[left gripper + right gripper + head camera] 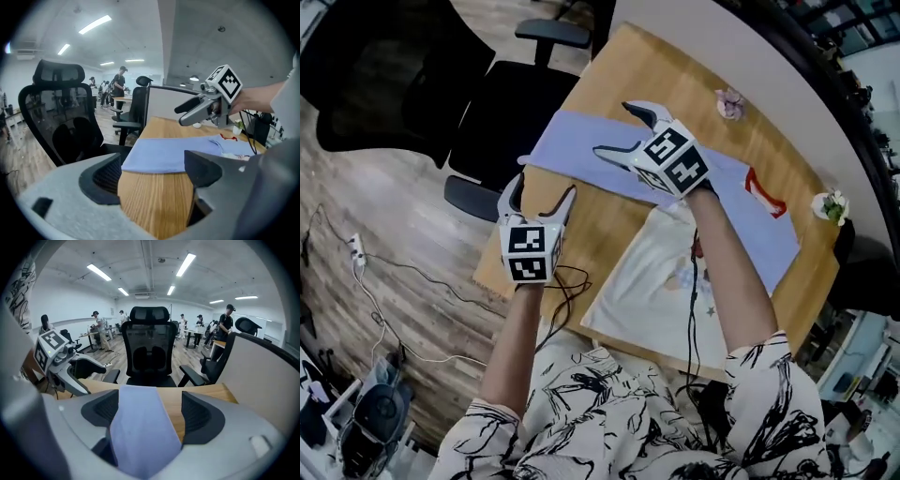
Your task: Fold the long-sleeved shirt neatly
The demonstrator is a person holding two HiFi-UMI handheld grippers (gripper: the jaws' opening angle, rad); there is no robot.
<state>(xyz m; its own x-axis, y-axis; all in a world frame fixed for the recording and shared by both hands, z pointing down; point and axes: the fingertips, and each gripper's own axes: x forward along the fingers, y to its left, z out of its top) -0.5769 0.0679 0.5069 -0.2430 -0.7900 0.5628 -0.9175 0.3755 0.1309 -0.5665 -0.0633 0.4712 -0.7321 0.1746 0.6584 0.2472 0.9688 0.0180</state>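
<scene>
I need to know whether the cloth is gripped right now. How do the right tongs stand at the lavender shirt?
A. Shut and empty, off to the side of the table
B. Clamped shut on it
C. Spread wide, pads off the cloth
C: in the right gripper view the right tongs stand wide apart, and the shirt runs between them with neither pad pressing on it.

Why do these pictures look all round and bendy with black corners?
Left gripper view: wide-angle lens, black corners, the chair bulges. Right gripper view: same round rim, ceiling lights slant outward. Head view: tilted, table edges nearly straight, sharp.
</scene>
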